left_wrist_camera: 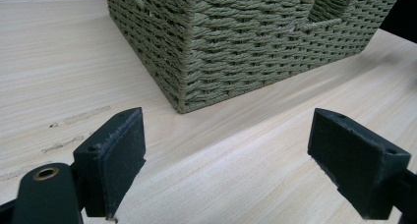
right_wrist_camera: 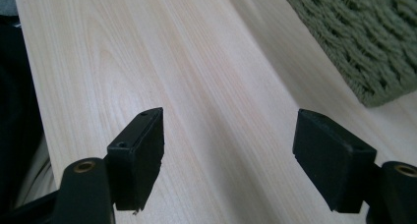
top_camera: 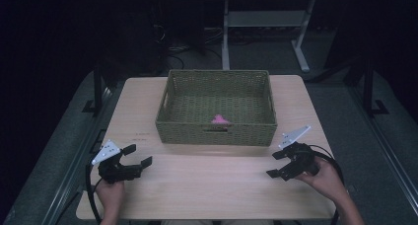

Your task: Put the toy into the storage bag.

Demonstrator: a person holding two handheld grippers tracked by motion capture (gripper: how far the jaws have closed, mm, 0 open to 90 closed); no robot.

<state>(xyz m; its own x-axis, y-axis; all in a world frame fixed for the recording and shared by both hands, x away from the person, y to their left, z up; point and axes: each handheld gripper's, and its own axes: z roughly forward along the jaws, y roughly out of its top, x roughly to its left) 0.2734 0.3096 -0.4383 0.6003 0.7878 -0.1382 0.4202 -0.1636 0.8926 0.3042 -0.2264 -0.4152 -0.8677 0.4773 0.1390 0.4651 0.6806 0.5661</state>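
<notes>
Jaws of the left gripper (top_camera: 138,155) stood wide apart with nothing between them, low at the lower left of the high view. In the left gripper view the left gripper (left_wrist_camera: 226,150) looked over bare wood at a corner of the green woven basket (left_wrist_camera: 236,47) near the top of the frame.

The right gripper (top_camera: 277,164) was wide too and held nothing, at the lower right of the high view. In the right gripper view the right gripper (right_wrist_camera: 228,155) looked along the pale wooden surface (right_wrist_camera: 147,62), with a bit of the basket (right_wrist_camera: 364,42) at the upper right.

A hand held each gripper from the bottom edge. The basket (top_camera: 215,131) sat in the middle of the surface (top_camera: 207,185), apart from both grippers. A small pink thing (top_camera: 220,119) lay inside it, by the near wall.
</notes>
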